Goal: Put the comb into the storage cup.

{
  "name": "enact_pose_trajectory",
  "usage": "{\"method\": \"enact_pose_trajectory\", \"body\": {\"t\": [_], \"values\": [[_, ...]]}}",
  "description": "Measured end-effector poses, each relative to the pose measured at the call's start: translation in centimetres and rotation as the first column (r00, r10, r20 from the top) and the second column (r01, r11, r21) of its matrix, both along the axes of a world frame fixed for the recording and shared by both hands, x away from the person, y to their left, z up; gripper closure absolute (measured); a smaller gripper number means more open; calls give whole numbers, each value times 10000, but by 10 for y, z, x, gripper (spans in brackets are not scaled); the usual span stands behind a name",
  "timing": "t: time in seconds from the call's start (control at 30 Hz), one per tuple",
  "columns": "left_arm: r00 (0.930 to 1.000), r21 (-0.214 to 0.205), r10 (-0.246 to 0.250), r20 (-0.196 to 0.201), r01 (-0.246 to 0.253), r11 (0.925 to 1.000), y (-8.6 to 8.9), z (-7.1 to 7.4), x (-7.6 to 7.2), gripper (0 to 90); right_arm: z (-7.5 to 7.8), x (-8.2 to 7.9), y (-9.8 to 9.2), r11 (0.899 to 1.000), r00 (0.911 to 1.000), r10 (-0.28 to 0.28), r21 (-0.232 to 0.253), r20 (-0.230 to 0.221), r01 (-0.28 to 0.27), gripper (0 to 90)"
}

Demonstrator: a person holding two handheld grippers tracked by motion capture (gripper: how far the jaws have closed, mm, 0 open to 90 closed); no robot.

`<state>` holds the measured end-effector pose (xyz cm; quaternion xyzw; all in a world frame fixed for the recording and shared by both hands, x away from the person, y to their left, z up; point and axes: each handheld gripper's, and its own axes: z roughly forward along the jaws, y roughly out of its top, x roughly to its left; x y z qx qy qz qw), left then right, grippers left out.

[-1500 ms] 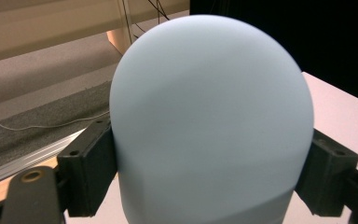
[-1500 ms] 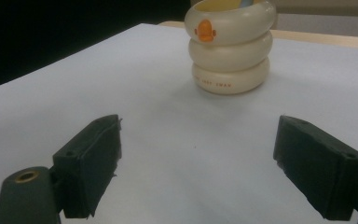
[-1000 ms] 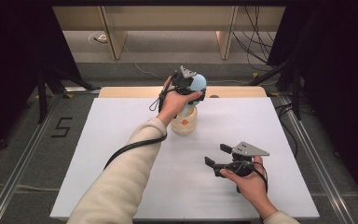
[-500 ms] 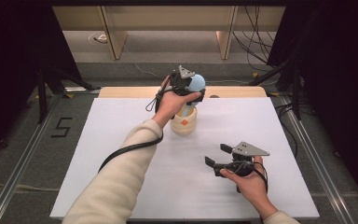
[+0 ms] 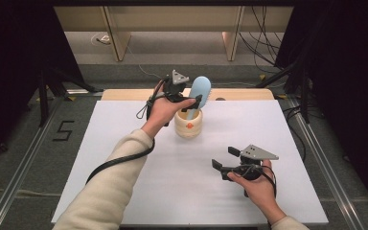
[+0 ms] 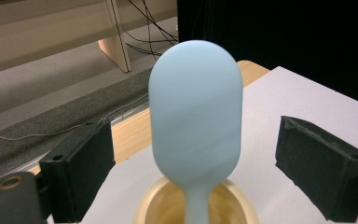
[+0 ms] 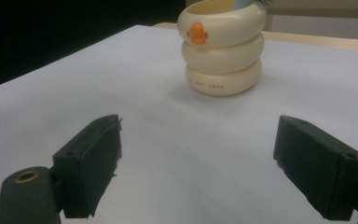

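Observation:
A cream ringed cup (image 5: 188,125) with an orange mark stands at the back middle of the white sheet. A light blue brush (image 5: 200,91) stands in it, head up and leaning right. My left gripper (image 5: 192,99) is level with the brush head, just to its left. In the left gripper view the brush head (image 6: 195,112) sits between the black pads (image 6: 81,172) with a gap on each side. The left gripper (image 6: 198,140) has just been opening and is open. My right gripper (image 5: 224,158) rests open near the front right, pointing at the cup (image 7: 223,51).
The white sheet (image 5: 124,124) covers the table, and a strip of wood (image 5: 124,94) shows along its back edge. Cables (image 5: 263,43) lie on the floor behind. Dark stands rise at both sides.
My left hand has drawn back to the left, off the brush head, which now stands uncovered in the cup. The right hand has not moved.

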<state>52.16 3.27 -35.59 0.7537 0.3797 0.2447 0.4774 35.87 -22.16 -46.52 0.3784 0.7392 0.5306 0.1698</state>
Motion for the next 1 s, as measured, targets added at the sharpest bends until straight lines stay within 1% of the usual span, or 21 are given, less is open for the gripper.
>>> {"method": "enact_pose_trajectory", "body": {"t": [0.2,0.27,0.4,0.47,0.57,0.87,1.0], "values": [[10000,-28,46,15,-46,10000,12,-2,-11,55,2,1,-4,9999,9999,-117,-6,68,117,160],[10000,23,64,22,-64,10000,17,-3,-15,32,2,1,-5,9998,9998,-173,14,87,173,159],[10000,-85,64,-3,-64,9999,28,-4,-22,14,4,2,-9,9996,9995,-294,50,138,294,160],[10000,-142,18,-71,-19,9999,33,-4,-26,8,4,2,-11,9995,9994,-322,32,145,321,160],[10000,-162,-7,-27,6,9999,40,-6,-31,6,5,2,-12,9993,9992,-361,43,144,361,160],[10000,-48,-32,89,33,10000,60,-11,-49,0,5,2,-13,9994,9992,-355,26,172,354,159],[10000,-72,-78,32,78,9999,68,-16,-59,0,6,2,-16,9991,9989,-417,22,198,417,159]]}}
